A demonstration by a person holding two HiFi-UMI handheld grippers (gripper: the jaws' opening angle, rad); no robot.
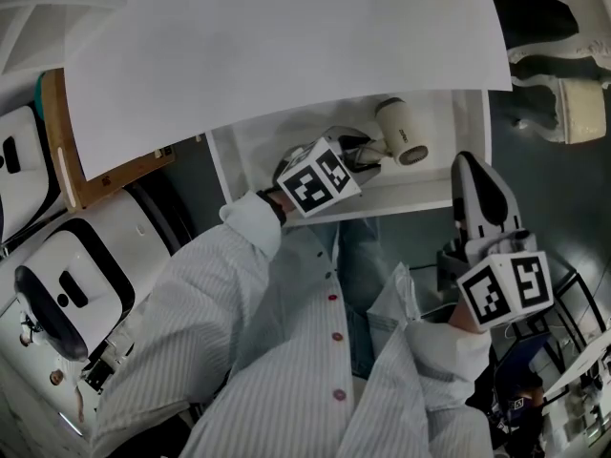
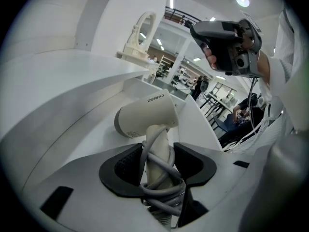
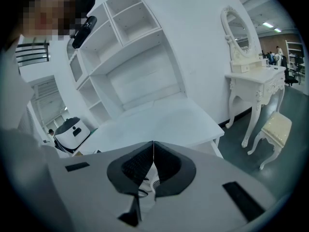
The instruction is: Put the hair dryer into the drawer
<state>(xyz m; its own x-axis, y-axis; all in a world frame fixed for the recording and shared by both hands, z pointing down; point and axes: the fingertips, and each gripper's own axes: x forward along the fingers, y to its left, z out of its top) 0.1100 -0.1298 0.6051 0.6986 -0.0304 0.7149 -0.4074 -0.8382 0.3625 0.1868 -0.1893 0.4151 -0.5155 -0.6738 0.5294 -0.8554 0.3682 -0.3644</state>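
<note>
The cream hair dryer [image 1: 402, 130] lies inside the open white drawer [image 1: 409, 197] under the desk top [image 1: 286, 46]. My left gripper [image 1: 368, 153] reaches into the drawer and is shut on the dryer's handle. Up close, the handle [image 2: 157, 151] with grey cord [image 2: 161, 190] wound round it sits between the jaws, and the barrel [image 2: 145, 116] points away over the drawer floor. My right gripper [image 1: 480, 198] hovers outside the drawer's front right corner. Its jaws [image 3: 153, 162] are shut together with nothing between them. The right gripper [image 2: 231, 42] also shows high in the left gripper view.
A white and black appliance [image 1: 67, 289] stands at the left, near a wooden board [image 1: 62, 151]. A white vanity table [image 3: 253, 76] and stool [image 3: 275, 129] stand to the right. White shelves [image 3: 125, 23] rise behind the desk. The person's striped sleeves [image 1: 286, 351] fill the foreground.
</note>
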